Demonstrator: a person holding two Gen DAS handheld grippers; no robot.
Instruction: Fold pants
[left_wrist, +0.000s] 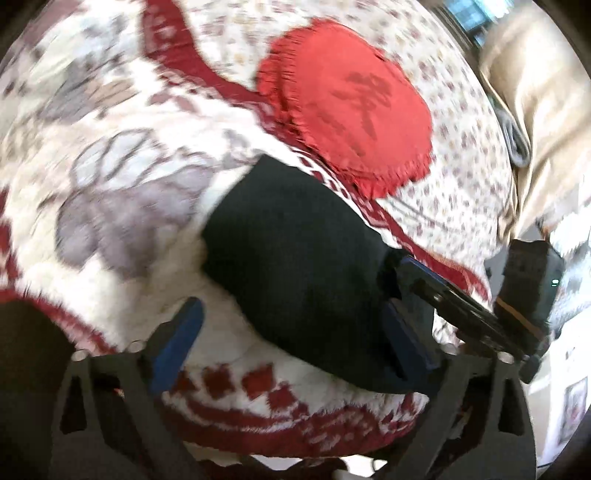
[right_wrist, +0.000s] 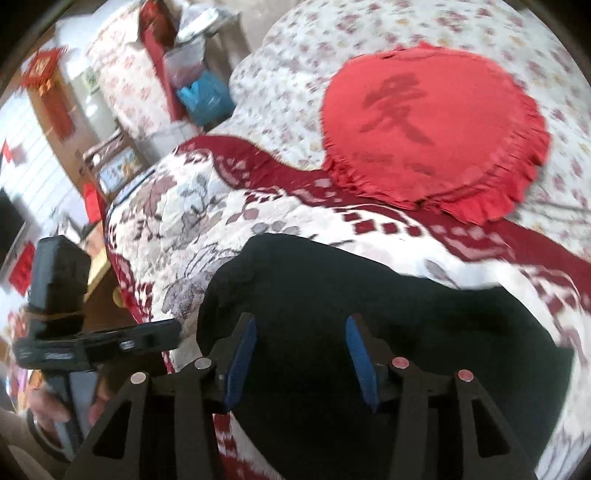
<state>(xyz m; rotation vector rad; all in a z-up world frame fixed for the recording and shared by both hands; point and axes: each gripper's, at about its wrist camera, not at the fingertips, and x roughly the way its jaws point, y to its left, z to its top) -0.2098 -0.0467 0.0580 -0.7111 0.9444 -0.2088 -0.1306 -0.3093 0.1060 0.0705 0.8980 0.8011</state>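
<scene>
In the right wrist view, the far left shows a white wall with red hangings (right_wrist: 48, 74), then a bedside clutter with a blue bag (right_wrist: 205, 96). The left gripper (left_wrist: 291, 343) has its blue pads spread wide, released, over a quilted cover (left_wrist: 122, 155) patterned in red, white and grey. The black pants (left_wrist: 295, 258) lie bunched on this cover, touching the left gripper's right pad. The right gripper (right_wrist: 301, 360), also spread apart, hovers over the pants. Beyond them rests a round red cushion (right_wrist: 436, 129); a beige curtain (left_wrist: 535, 92) hangs rightmost.
</scene>
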